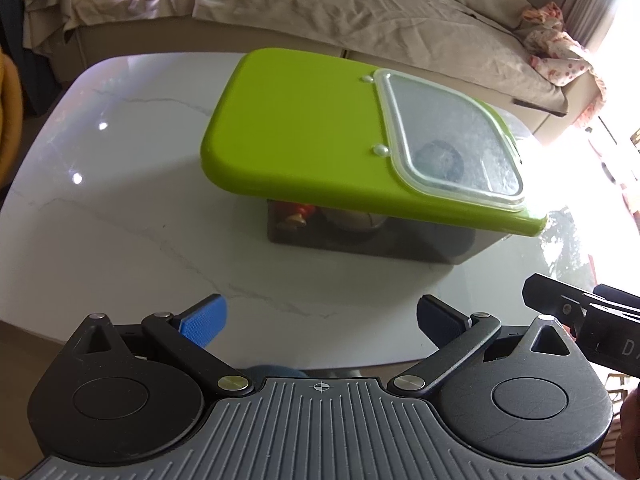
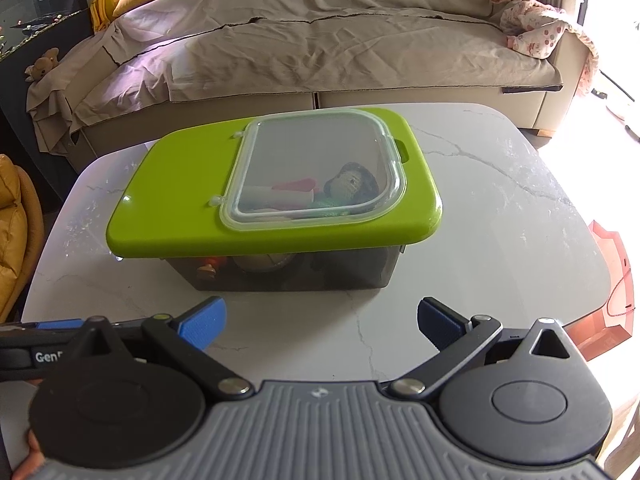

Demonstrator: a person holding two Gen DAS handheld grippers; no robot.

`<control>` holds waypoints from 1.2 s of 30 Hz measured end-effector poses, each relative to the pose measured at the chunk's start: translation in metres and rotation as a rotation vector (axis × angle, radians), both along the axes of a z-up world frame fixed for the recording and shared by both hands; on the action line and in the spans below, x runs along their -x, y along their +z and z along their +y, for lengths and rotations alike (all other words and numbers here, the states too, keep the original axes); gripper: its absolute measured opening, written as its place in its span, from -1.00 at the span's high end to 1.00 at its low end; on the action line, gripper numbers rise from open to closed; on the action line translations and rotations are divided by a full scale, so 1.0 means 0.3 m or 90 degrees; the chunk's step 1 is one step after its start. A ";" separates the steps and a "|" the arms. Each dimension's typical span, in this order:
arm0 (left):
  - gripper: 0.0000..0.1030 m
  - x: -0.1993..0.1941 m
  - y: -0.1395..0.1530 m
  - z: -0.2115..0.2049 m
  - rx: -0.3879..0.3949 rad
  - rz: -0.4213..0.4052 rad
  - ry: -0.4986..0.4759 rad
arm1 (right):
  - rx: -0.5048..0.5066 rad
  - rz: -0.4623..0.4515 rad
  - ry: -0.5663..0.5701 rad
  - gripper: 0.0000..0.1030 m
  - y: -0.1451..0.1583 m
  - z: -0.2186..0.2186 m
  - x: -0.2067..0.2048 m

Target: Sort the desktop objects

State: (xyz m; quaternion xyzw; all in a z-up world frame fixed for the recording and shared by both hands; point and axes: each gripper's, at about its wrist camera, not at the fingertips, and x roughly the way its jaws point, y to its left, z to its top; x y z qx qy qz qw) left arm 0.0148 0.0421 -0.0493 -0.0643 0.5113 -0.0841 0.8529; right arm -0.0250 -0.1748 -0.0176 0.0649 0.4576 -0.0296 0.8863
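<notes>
The storage box (image 2: 280,276) sits in the middle of the right wrist frame, a smoky translucent tub under a green lid (image 2: 180,200) with a clear hatch (image 2: 316,172) set into it. The lid looks seated flat on the tub and the hatch looks pressed down. Through the hatch a knitted doll (image 2: 352,184) shows, lying on its side among other soft items, and through the front wall a pale ball (image 2: 260,262) and a small orange toy (image 2: 208,268) can be made out. The white marble table (image 2: 500,248) around the box carries nothing else in either view, so the sorting appears finished or very nearly so: the objects are inside and the box is covered. At most a check of the lid or a move of the box seems left.

In the left wrist view the same box fills the centre and right of the frame, its lid (image 1: 296,132) tipped towards the camera by the lens.

The right gripper (image 2: 322,326) sits at the bottom of its frame, fingers spread wide and holding nothing, with the box directly ahead and well apart from the blue pads (image 2: 204,322). The left gripper (image 1: 322,322) is likewise spread wide and empty, the box ahead and slightly right of it. A beige covered sofa (image 2: 320,32) runs across the top of both frames.
</notes>
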 end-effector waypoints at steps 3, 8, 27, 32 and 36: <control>-1.00 0.001 0.001 -0.002 -0.001 -0.001 0.002 | 0.001 0.001 0.001 -1.00 -0.003 0.001 -0.004; -1.00 0.005 0.014 0.000 0.004 -0.007 0.005 | 0.000 0.004 0.006 -1.00 -0.005 0.004 -0.010; -1.00 -0.014 0.030 0.011 0.000 -0.026 0.012 | 0.013 0.001 0.002 -1.00 -0.004 0.009 -0.026; -1.00 -0.023 0.022 0.018 0.007 -0.024 0.010 | 0.013 0.003 0.004 -1.00 -0.006 0.010 -0.030; -1.00 -0.027 0.014 0.021 0.015 -0.023 0.009 | 0.011 0.004 0.007 -1.00 -0.010 0.012 -0.036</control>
